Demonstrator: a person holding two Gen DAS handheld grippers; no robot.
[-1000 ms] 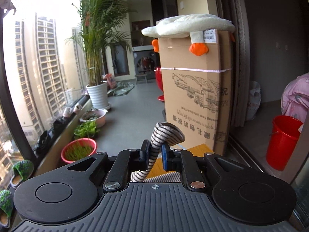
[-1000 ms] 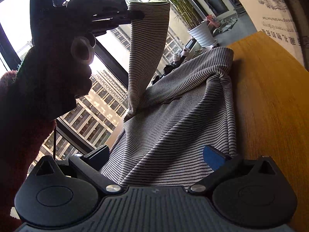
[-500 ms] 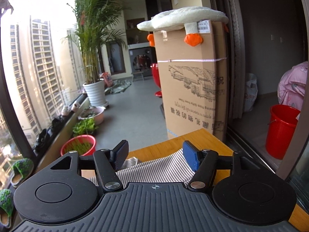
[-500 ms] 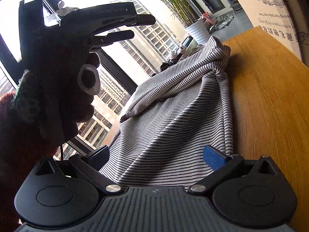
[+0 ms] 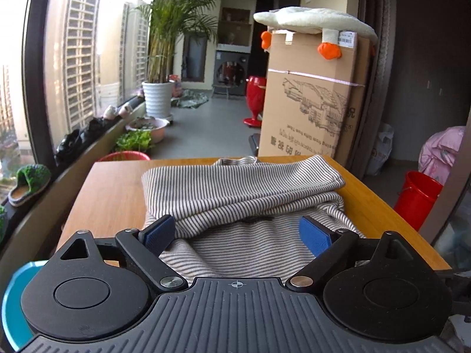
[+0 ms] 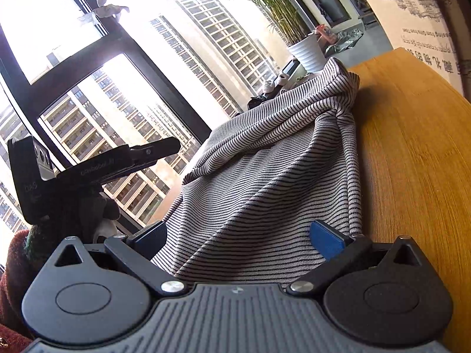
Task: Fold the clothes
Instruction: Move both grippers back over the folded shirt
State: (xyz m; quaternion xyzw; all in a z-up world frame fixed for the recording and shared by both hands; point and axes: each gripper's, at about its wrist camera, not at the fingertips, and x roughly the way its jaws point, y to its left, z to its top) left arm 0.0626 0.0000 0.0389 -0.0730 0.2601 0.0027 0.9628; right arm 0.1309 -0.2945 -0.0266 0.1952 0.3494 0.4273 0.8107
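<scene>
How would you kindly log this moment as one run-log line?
left gripper: open, empty | right gripper: open, empty | striped shirt: on wooden table, sleeve folded across

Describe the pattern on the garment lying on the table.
Thin dark stripes on light grey fabric; the garment shows best in the left wrist view.

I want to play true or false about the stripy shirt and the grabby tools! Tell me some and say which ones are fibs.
1. The stripy shirt lies on a wooden table. True.
2. The left tool is pinching the shirt. False: its fingers stand wide apart with nothing between them.
3. The right tool is open. True.
4. The bucket beside the table is blue. False: it is red.
5. A plush toy lies on top of the cardboard box. True.
</scene>
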